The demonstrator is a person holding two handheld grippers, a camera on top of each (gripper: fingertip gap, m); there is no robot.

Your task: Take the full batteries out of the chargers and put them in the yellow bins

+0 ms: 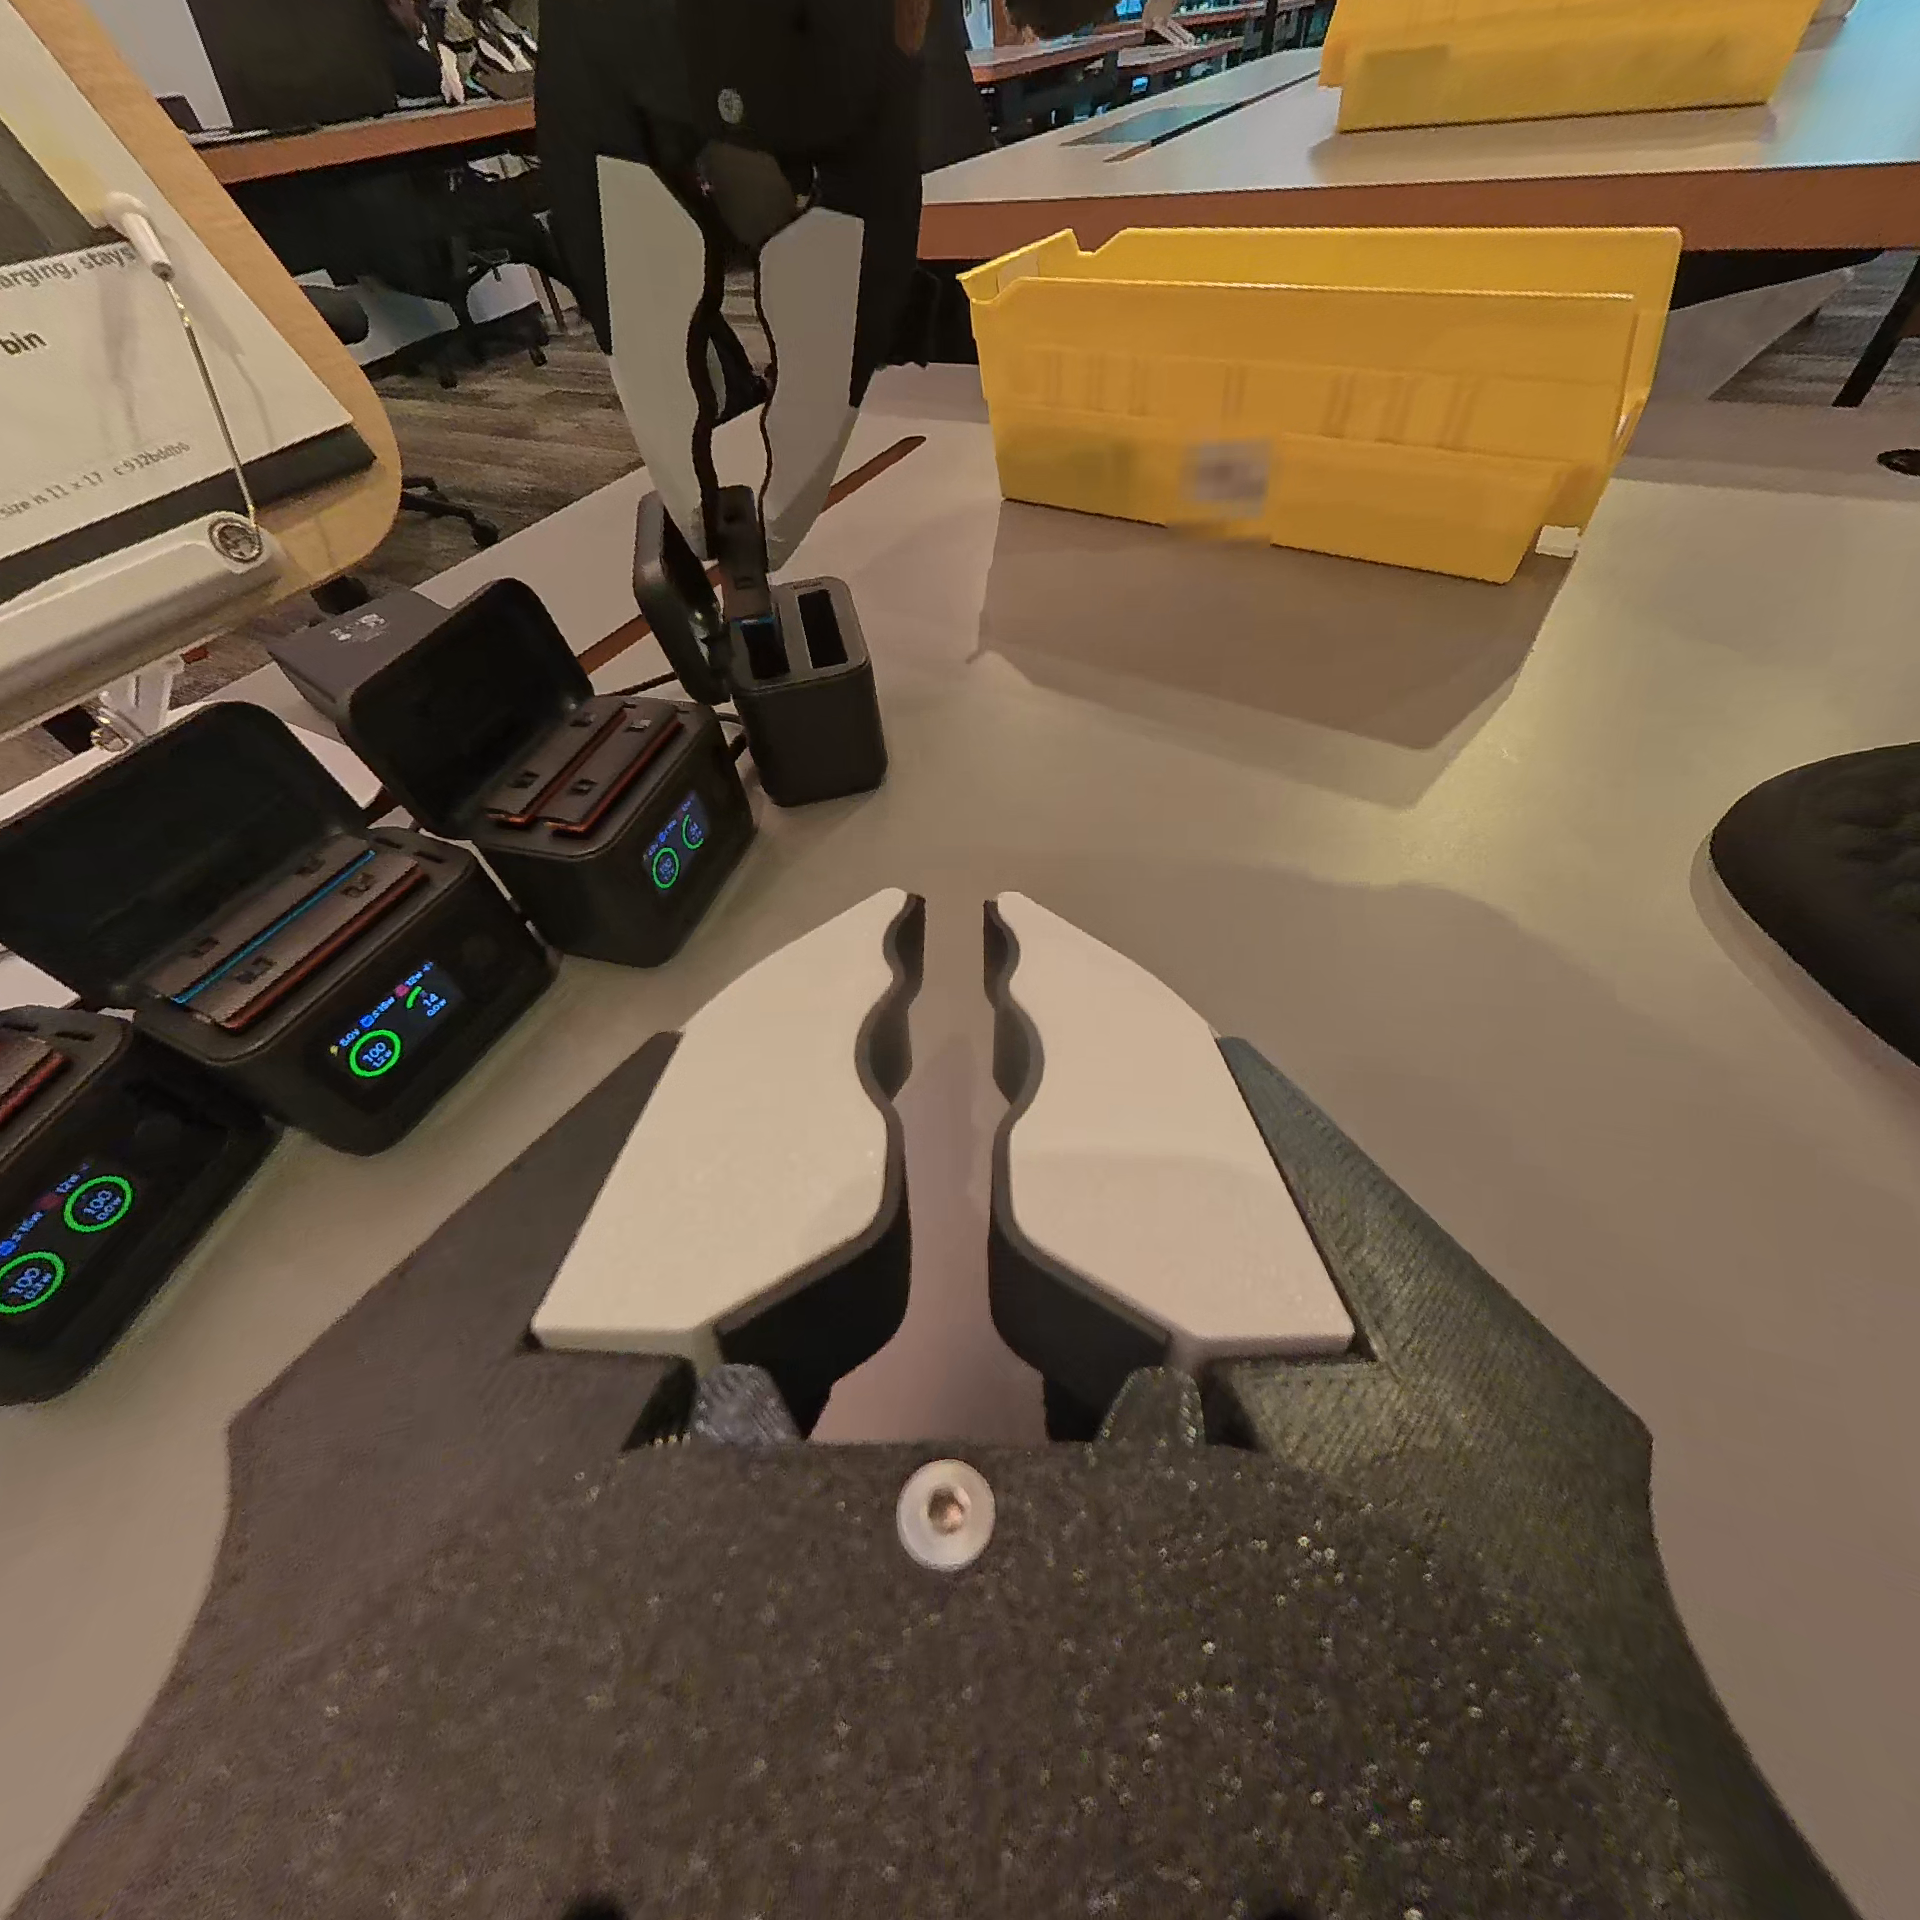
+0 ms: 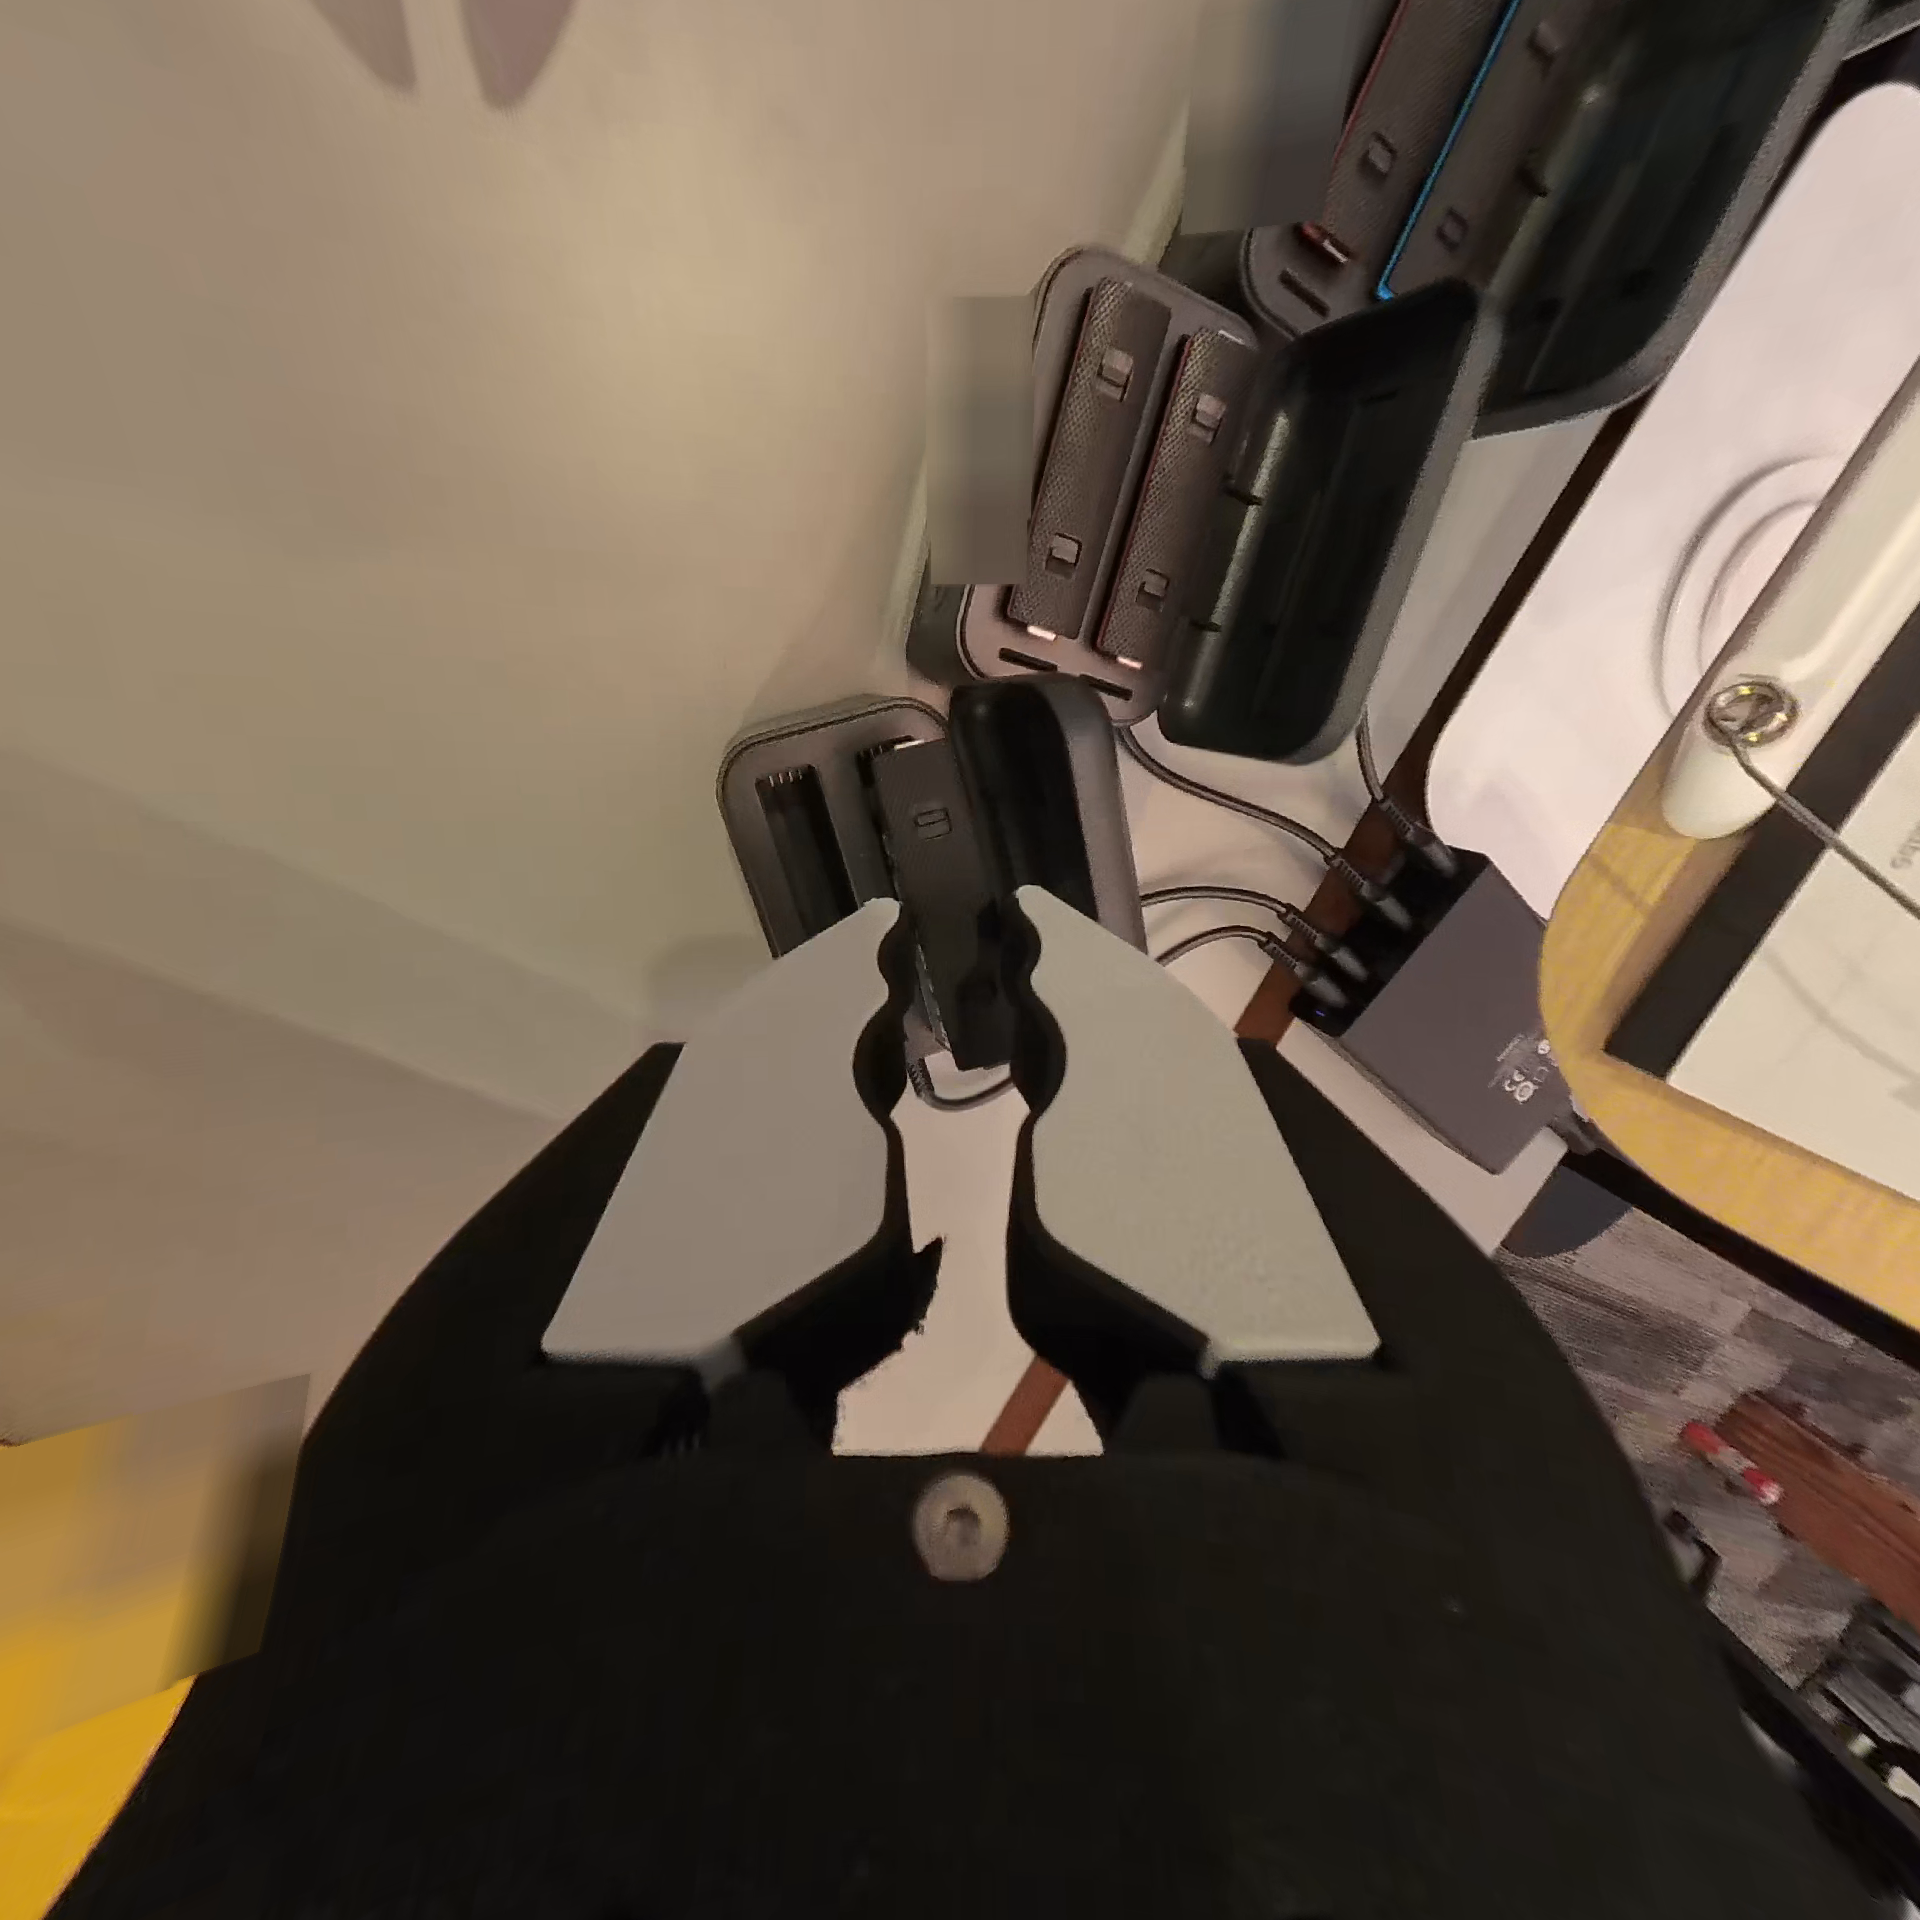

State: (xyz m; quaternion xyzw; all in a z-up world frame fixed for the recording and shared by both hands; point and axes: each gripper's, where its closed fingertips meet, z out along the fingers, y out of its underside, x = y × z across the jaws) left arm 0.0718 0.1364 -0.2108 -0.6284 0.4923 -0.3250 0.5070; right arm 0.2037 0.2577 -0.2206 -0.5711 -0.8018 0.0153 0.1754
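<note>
My right gripper (image 2: 956,914) is shut on a black battery (image 2: 940,904) that stands partly out of a slot of the small open charger (image 2: 790,831). In the left wrist view this gripper (image 1: 738,499) hangs over that charger (image 1: 810,696), with the battery (image 1: 740,566) reaching down to the slot rim. My left gripper (image 1: 951,909) hovers low over the grey table, empty, its fingers a narrow gap apart. Three lidded chargers with lit screens (image 1: 613,831) (image 1: 343,997) (image 1: 62,1195) hold batteries at my left. A yellow bin (image 1: 1309,416) stands behind on the right.
A sign on a white stand (image 1: 135,364) rises at the far left. A black padded chair part (image 1: 1829,894) juts in at the right. A power hub (image 2: 1455,1008) with several cables lies behind the chargers. A second yellow bin (image 1: 1558,62) sits on the far table. One gripper's finger ends stand about 20 cm off the other's.
</note>
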